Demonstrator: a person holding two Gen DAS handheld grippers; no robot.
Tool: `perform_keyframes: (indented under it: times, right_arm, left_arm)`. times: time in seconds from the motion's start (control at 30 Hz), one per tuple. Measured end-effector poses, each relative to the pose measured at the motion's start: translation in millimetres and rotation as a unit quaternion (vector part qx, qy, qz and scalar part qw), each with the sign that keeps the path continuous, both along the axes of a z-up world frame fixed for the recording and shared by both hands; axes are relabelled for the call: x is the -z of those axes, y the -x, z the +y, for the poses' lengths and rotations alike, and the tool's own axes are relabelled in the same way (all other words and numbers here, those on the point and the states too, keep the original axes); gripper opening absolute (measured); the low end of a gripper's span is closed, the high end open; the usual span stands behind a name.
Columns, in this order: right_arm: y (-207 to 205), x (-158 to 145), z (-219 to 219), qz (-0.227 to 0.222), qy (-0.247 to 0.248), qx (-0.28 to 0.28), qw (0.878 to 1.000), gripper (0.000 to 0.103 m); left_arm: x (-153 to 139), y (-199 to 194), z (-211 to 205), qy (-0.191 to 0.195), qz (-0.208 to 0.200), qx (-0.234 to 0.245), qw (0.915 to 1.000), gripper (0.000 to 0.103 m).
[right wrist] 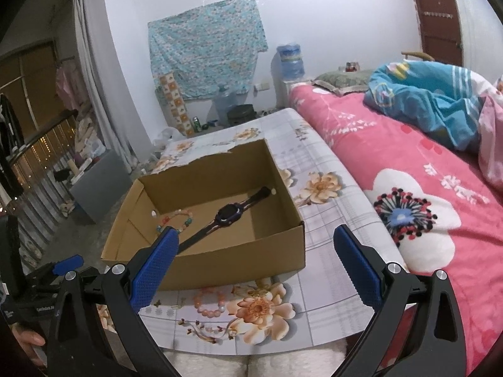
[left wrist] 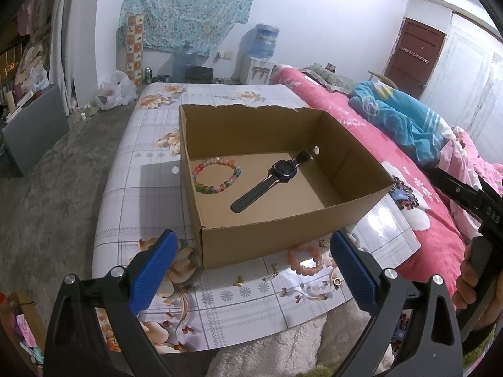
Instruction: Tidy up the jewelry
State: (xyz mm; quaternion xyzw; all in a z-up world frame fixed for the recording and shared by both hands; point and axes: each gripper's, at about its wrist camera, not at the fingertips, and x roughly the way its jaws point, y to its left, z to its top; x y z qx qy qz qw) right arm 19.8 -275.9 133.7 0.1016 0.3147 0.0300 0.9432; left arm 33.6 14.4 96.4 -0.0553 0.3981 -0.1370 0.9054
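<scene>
White letters "DAS" stand on the black body of the right tool at the edge of the left wrist view, while the small white print on the left tool is too blurred to read.

Watch and beaded bracelet lie inside cardboard box.

Right tongs' blue pad hides pt of watch strap.
</scene>
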Motion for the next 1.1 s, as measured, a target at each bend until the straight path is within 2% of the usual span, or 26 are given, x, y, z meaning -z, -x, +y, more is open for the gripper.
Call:
perform_keyframes:
  times: [0.47, 0.87, 1.1]
  right_arm:
    - [0.4, -8.8, 1.4, -0.007, 0.019, 0.010, 1.000, 0.095]
    - [8.2, -16.0, 20.6, -0.030, 0.080, 0.029, 0.996, 0.095]
    - [14.8, -10.4, 3.1, -0.051, 0.079, 0.024, 0.995, 0.095]
  left_arm:
    - [0.7, -1.0, 1.0, 0.000, 0.001, 0.000, 1.0000, 0.096]
    - [4.5, -0.5, 9.6, 0.015, 0.001, -0.009, 0.9998, 0.096]
    - [13.1, 9.6, 25.5, 0.019, -0.008, -0.019, 0.9996, 0.096]
